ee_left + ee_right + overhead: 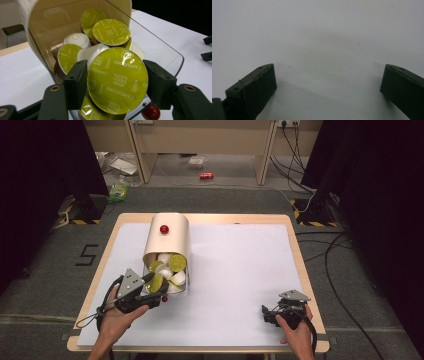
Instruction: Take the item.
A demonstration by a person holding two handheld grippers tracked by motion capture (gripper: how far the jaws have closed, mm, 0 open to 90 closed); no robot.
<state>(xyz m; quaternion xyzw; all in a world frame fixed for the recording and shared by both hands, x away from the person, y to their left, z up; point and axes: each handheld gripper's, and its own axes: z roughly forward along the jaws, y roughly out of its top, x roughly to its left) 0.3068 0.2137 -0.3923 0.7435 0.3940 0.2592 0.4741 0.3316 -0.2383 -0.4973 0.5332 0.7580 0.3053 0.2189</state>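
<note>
White table cover [240, 270] is carrying a cream dispenser [167, 240] full of capsules; the left gripper [117, 82] is clamping a green cappuccino capsule [117, 81] at its clear mouth. Right gripper [329, 82] is sitting wide open, resting well apart.

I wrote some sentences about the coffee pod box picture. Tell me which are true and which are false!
1. The left gripper squeezes a round coffee capsule with a green foil lid. True.
2. The right gripper holds a capsule too. False: its jaws stand open with nothing between them, over the white table cover.
3. The cream-coloured box with a clear curved flap is full of red balls. False: it holds green-lidded and white capsules.
4. A red knob sits on top of the box. True.
5. The right gripper rests beside the box. False: it is far off, near the table's right front corner.
</note>
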